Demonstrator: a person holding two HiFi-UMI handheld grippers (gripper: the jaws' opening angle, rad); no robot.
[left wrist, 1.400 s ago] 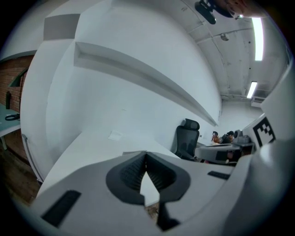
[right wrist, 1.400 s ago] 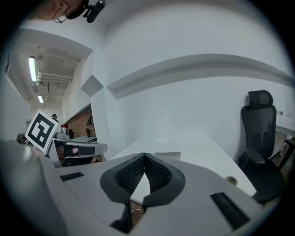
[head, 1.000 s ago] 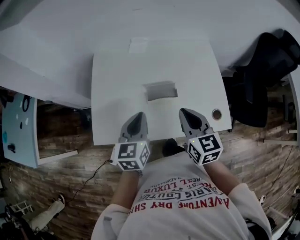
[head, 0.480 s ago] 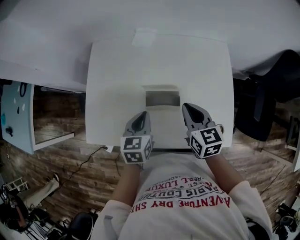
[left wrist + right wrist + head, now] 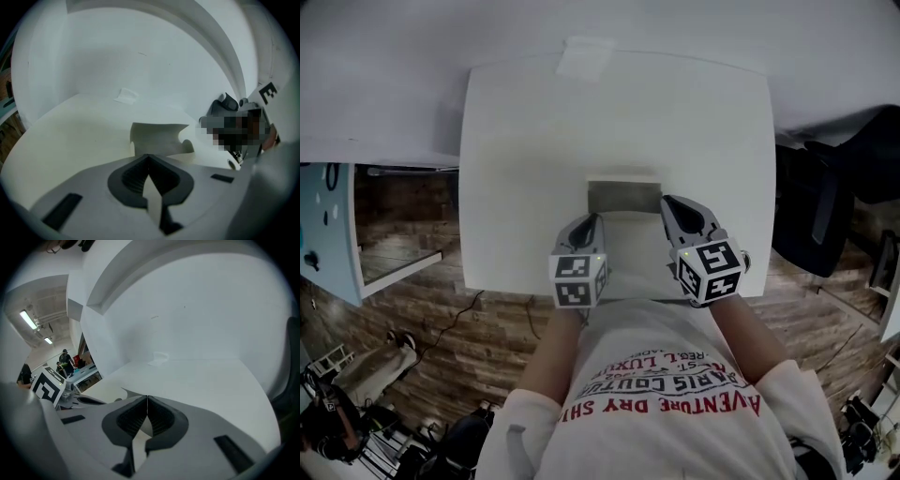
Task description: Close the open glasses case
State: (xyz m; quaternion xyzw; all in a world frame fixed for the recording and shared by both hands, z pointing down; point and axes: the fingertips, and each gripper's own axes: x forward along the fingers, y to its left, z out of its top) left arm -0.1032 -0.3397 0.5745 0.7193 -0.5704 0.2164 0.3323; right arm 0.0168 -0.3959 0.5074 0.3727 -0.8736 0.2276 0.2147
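1. Both grippers have come forward over the near edge of the white table (image 5: 525, 131) since a second ago. They were short of the case then. Now the left gripper (image 5: 589, 221) sits at the lower left of the glasses case (image 5: 623, 196), and the right gripper (image 5: 669, 201) sits just beside its right end.
2. The case lies open at the centre of the head view, near the table's front edge. Its grey inside faces up, and a pale flap lies toward the person. In the left gripper view it shows as a white shell with a notched edge, directly ahead of the jaws in the middle of the frame.
3. Each gripper's own view shows its fingers pressed together at the tips, with nothing between them. Neither gripper is seen touching the case.
4. A small pale scrap (image 5: 586, 56) lies at the table's far edge, at the top of the head view, well apart from the case.
5. The step in hand looks like the approach, with the closing itself not yet begun.
6. The next move probably calls for one gripper to steady the base. The other would get under or behind the free flap and swing it over until it seats. Which flap is the lid cannot be told from these views.
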